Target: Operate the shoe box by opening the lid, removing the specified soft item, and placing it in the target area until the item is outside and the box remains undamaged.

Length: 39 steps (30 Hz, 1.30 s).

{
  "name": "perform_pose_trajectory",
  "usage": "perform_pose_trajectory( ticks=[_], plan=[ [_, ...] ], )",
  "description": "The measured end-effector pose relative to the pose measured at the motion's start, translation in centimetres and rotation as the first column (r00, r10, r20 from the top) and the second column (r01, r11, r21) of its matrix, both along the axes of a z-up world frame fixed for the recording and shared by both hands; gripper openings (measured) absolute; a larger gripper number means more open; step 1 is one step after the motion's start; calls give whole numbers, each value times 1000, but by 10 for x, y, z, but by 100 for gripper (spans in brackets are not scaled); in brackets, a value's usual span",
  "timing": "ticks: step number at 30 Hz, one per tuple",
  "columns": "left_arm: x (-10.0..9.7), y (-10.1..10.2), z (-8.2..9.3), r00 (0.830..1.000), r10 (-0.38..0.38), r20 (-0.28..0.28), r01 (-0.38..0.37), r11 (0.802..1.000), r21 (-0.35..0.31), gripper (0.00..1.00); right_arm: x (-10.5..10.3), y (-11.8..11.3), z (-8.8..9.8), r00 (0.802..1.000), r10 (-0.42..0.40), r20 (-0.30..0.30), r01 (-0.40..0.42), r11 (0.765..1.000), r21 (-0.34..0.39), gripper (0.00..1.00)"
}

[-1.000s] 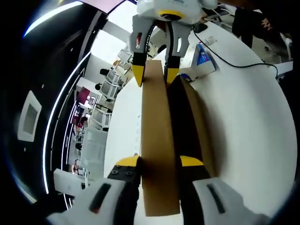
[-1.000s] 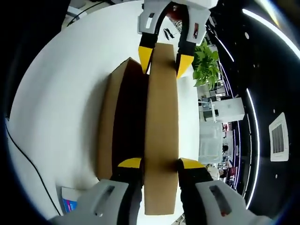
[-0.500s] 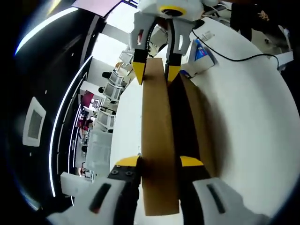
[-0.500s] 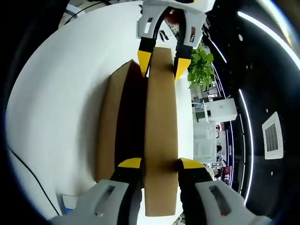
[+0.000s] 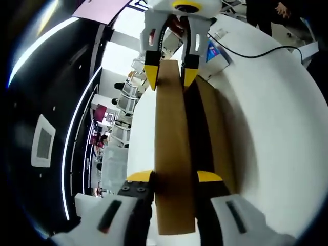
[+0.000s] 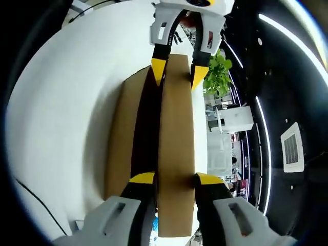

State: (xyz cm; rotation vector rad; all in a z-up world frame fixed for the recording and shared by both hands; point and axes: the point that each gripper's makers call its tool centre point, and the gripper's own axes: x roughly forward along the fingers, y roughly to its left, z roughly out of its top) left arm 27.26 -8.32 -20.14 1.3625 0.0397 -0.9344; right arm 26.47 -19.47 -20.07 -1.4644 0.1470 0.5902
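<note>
Cardboard lid (image 5: 174, 154) is pinched at opposite ends by the left gripper (image 5: 174, 178) and right gripper (image 6: 175, 178), each closed on its edge. Over the last second it has risen further off the box (image 6: 120, 138) on the white table (image 6: 56, 118), widening the dark gap; the soft item inside cannot be made out.

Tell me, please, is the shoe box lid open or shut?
Open: both grippers hold the lid raised, with a dark gap above the box.

Brown cardboard shoe box (image 5: 218, 133), lid (image 5: 173, 154) raised.
Lid edge-on above dark open interior; box resting on white counter (image 5: 277, 133).
</note>
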Motion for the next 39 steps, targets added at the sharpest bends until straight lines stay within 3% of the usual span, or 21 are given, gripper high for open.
perform_pose_trajectory(
  ticks=[27,39],
  plan=[
    [-4,1,-23,995,-10,95,9,1000,5,30,-15,6,-22,998,-24,66,21,999,50,28],
    [-4,4,-27,995,-3,104,3,1000,0,31,-18,9,-26,997,-25,77,20,998,65,28]
  ],
)
